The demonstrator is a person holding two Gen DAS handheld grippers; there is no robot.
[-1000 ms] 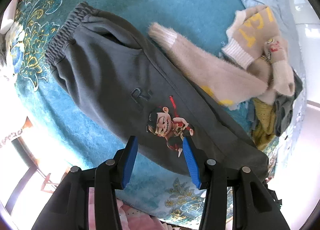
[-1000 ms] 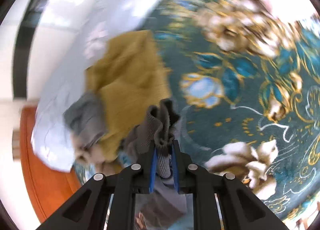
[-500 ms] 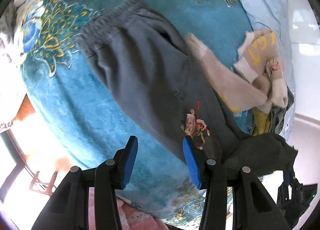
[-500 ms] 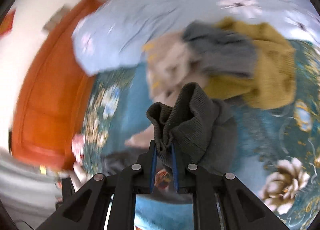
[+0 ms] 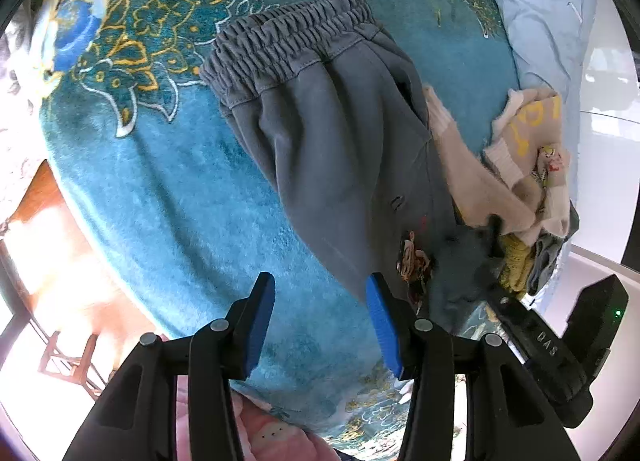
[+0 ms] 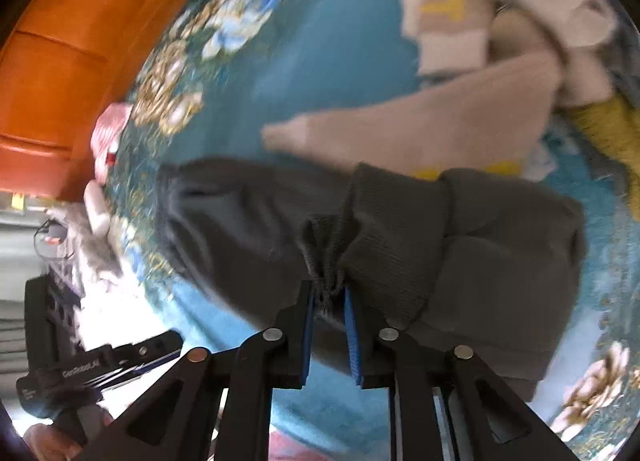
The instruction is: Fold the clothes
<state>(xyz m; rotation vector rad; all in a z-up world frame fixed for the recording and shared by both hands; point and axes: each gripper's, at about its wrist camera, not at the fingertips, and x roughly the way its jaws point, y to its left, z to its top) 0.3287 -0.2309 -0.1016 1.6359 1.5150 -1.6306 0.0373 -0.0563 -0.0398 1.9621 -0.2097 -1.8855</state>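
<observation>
grey trousers' cuff (image 6: 360, 233) now folded over, pinched in right gripper (image 6: 327, 321); left gripper (image 5: 316, 317) spread, empty

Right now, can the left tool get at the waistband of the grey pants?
Probably yes. The left tool is open and holds nothing, and the waistband lies flat and uncovered on the blanket straight ahead. The beige sweater sits off to the side.

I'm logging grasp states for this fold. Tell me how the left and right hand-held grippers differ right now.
The left hand-held gripper is open and holds nothing; the right hand-held gripper is shut on the ribbed cuff of the grey trousers. The left hovers over the teal blanket beside the trousers; the right has fabric bunched between its pads. Both have blue pads on black fingers.
</observation>
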